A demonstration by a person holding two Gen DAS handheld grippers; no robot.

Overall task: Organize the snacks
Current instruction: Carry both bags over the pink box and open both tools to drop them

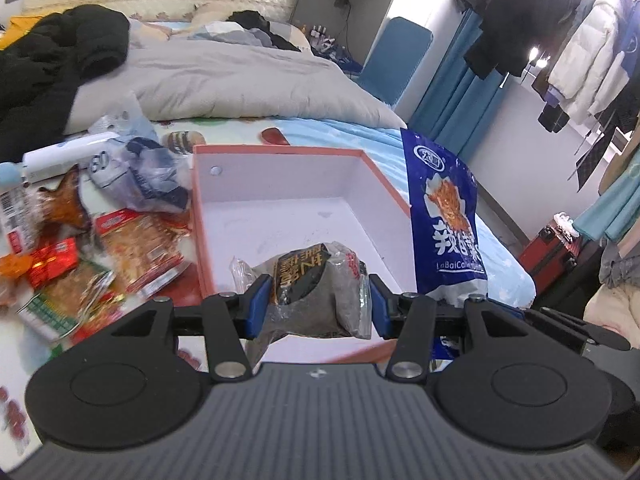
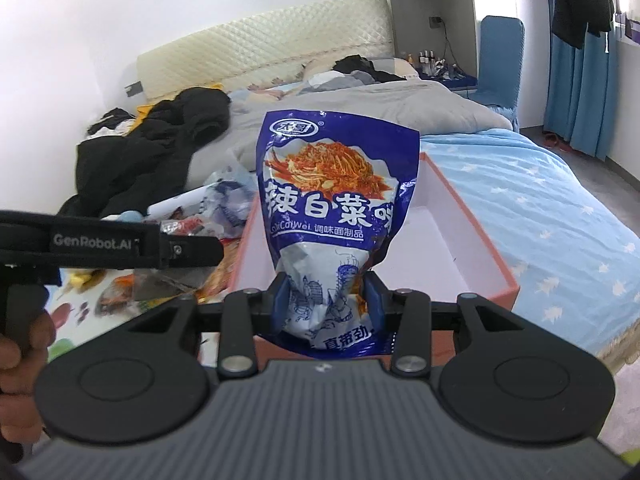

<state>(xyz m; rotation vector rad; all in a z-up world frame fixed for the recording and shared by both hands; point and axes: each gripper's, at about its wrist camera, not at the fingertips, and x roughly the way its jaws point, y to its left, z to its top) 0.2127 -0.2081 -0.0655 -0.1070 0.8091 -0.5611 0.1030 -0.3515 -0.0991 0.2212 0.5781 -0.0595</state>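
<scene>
Left gripper (image 1: 318, 306) clamps grey snack packet (image 1: 316, 292) over empty pink box (image 1: 280, 208) on bed. Right gripper (image 2: 326, 300) clamps blue spicy-cabbage pouch (image 2: 332, 200) at box edge. Snack pile (image 1: 100, 240) beside box unsorted; barely started.

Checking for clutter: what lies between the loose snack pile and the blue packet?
The open pink box, with the grey packet over it, in the left wrist view.

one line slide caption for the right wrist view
Right gripper holds a blue snack bag upright over the open pink box on the bed.
</scene>
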